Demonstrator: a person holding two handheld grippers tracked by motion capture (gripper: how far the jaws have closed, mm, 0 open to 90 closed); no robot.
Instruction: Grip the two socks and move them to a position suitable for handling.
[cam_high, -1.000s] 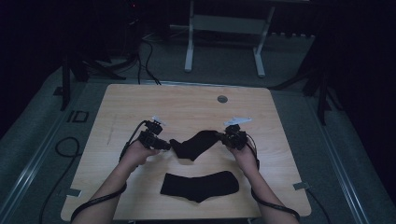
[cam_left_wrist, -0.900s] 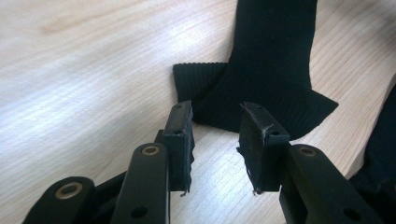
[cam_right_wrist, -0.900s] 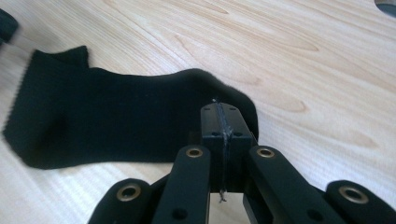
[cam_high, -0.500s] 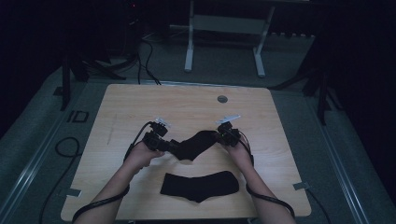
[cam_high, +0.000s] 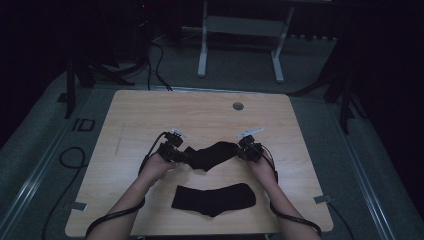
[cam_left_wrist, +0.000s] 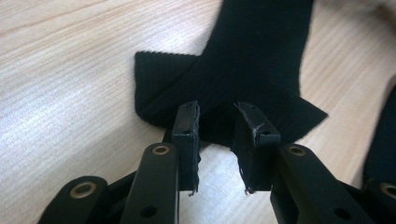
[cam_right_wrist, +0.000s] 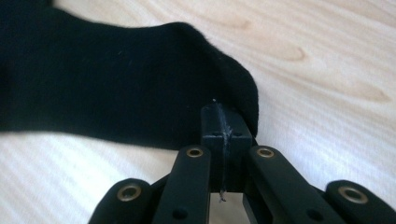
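Note:
A black sock (cam_high: 212, 154) lies across the middle of the wooden table (cam_high: 150, 115), stretched between both grippers. My right gripper (cam_high: 241, 150) holds its right end; in the right gripper view the jaws (cam_right_wrist: 223, 116) are shut together on the sock's edge (cam_right_wrist: 116, 79), which rises slightly off the wood. My left gripper (cam_high: 184, 155) is at the sock's left end. Its jaws (cam_left_wrist: 217, 116) have just been closing, but a gap still shows, and the folded ribbed cuff (cam_left_wrist: 252, 60) lies at their tips unpressed.
A second black sock (cam_high: 214, 198) lies flat nearer the table's front edge, its edge visible in the left gripper view (cam_left_wrist: 383, 135). A round grommet (cam_high: 238, 106) sits in the far tabletop. Cables trail from both grippers off the table. A white frame stands beyond the far edge.
My left gripper has moved right and a little down, up to the sock's cuff, with narrower jaws. The right gripper has stayed about where it was, holding the sock's other end.

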